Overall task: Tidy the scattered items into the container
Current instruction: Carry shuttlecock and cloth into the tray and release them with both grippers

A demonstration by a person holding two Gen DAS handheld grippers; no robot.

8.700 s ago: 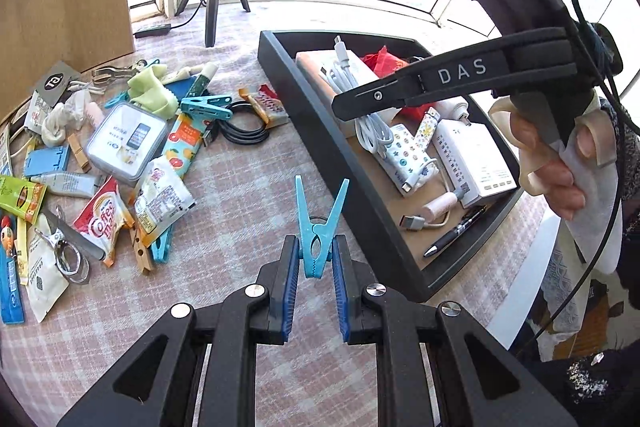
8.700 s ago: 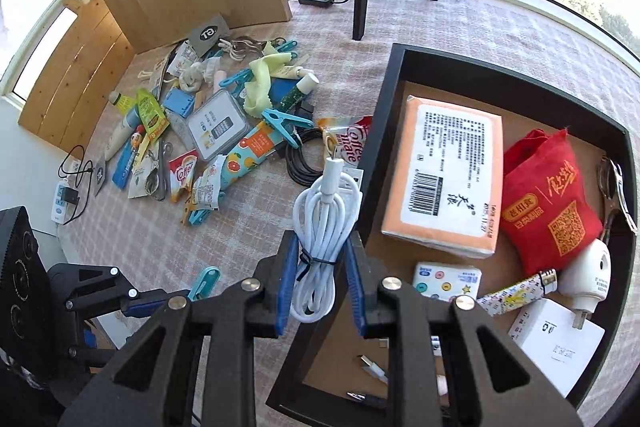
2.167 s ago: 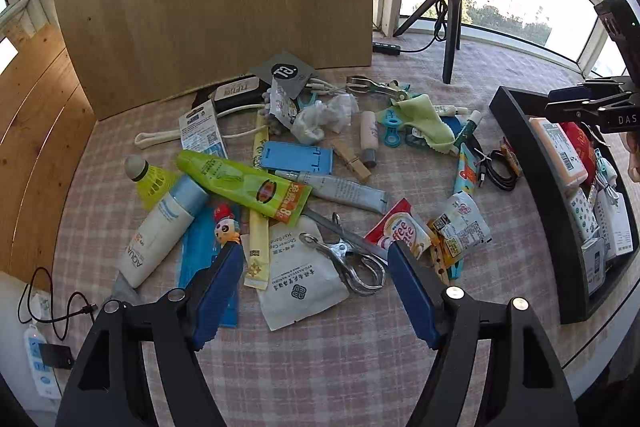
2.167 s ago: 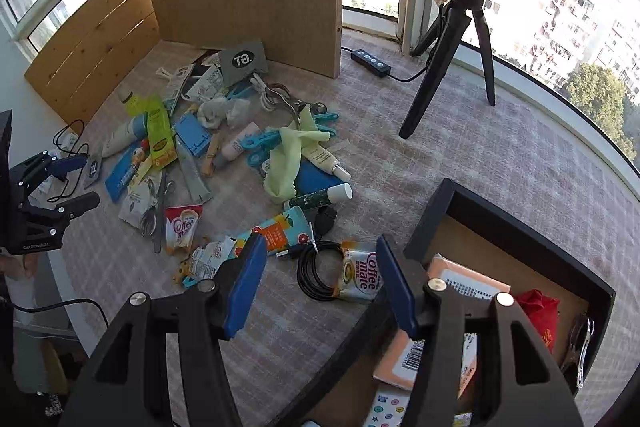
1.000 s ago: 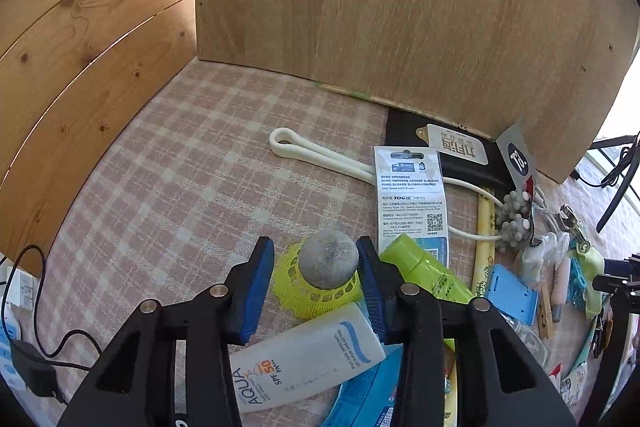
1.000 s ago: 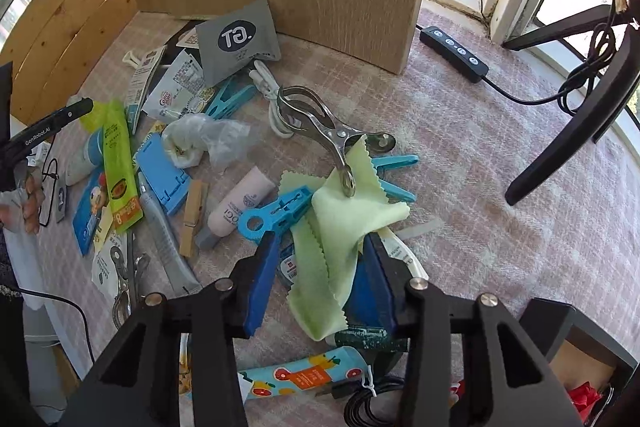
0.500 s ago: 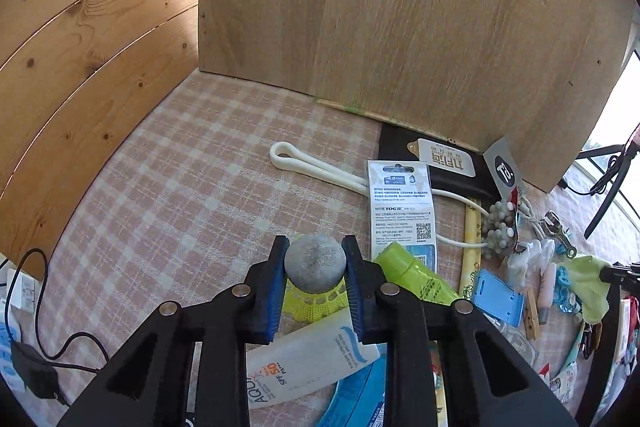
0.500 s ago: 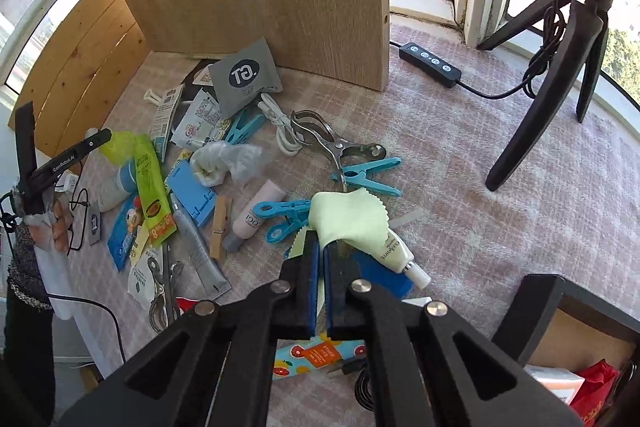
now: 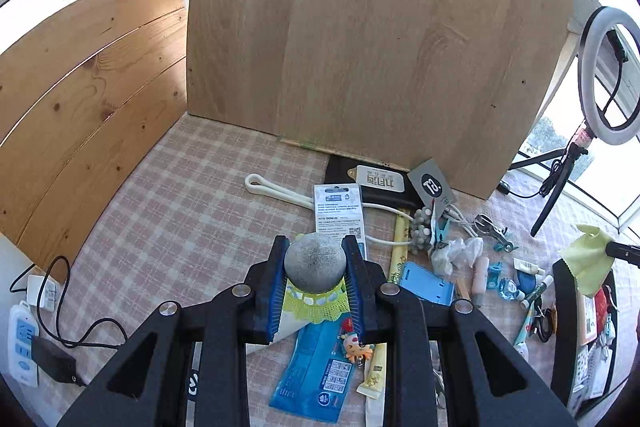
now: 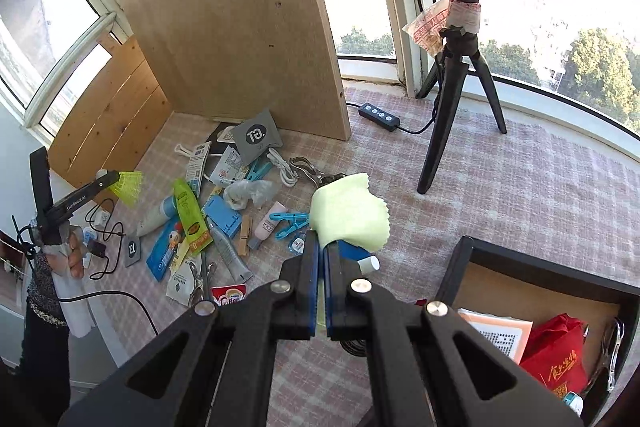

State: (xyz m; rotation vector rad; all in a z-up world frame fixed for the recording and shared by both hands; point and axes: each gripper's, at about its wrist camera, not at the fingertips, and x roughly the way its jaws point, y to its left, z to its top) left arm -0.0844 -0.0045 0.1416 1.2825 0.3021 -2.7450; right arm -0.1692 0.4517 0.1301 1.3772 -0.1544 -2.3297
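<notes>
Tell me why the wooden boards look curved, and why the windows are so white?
Left wrist view: fisheye bending bows the wooden board and plank wall; the sky past the ring light is blown out to white. Right wrist view: the window frames curve too, glare washes out the panes, yet the trees stay readable.

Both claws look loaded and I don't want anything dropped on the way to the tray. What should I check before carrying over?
1. Left claw shut on the shuttlecock by its cork: ok.
2. Shuttlecock off the table, seen from the right wrist: ok.
3. Right claw shut on the cloth: ok.
4. Cloth hanging free of the clips: cannot tell.
5. Bare floor showing in the tray: ok.
6. Tripod stands clear of the tray: ok.
</notes>
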